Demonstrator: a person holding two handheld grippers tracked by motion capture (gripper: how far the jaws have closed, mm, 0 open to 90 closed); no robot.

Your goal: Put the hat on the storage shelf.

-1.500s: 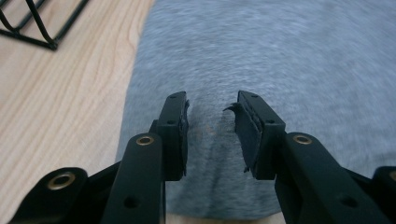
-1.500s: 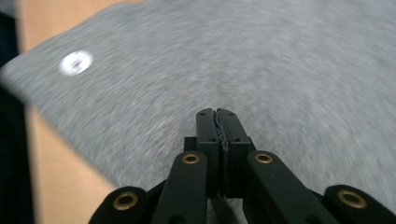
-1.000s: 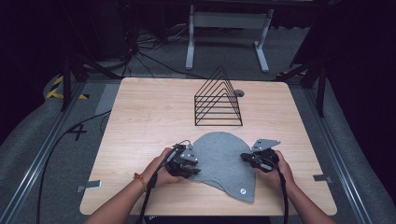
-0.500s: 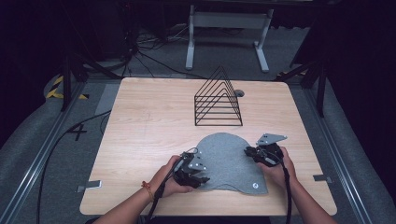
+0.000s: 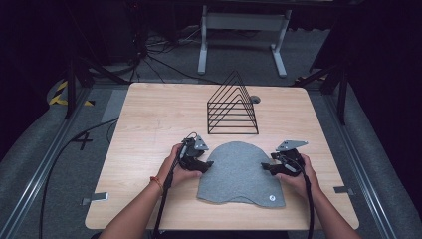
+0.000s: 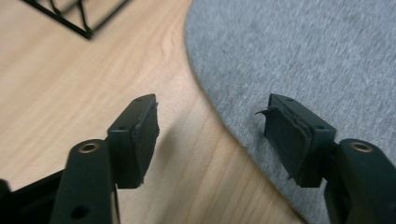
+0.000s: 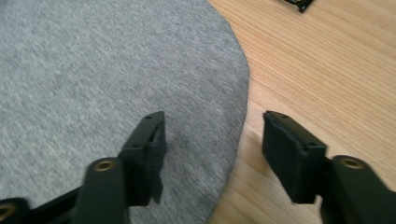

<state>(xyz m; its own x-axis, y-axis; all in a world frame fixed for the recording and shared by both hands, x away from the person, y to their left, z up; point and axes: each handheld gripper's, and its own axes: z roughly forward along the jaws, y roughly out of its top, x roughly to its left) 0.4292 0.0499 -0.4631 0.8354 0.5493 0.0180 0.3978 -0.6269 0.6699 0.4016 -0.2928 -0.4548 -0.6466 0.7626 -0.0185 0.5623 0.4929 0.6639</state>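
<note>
High view puts the flat grey knitted beanie [image 5: 239,172] on the near half of the pale wooden table [image 5: 149,114], its rounded crown toward the black wire triangular rack [image 5: 232,107] and its straight hem toward the person, so its long axis runs from the near edge away to the rack. The left gripper [image 5: 205,163] sits at the beanie's left curved edge and the right gripper [image 5: 266,168] at its right curved edge, each about level with the other and pointing inward across the cloth, so neither hand is clearly nearer. Both pairs of jaws have just been opening. In the left gripper view the left gripper [image 6: 210,128] stands well apart and holds nothing, straddling the fabric's edge: one pad over bare wood, the other over grey knit. The right gripper view mirrors this, with the right gripper [image 7: 212,140] spread wide and empty, one jaw above the cloth and the other above the table, the hat's edge running between them. Any next pinch, I judge, would depend on that edge staying between the pads on both sides, since the fabric lies flat against the wood with no raised fold to catch.
</note>
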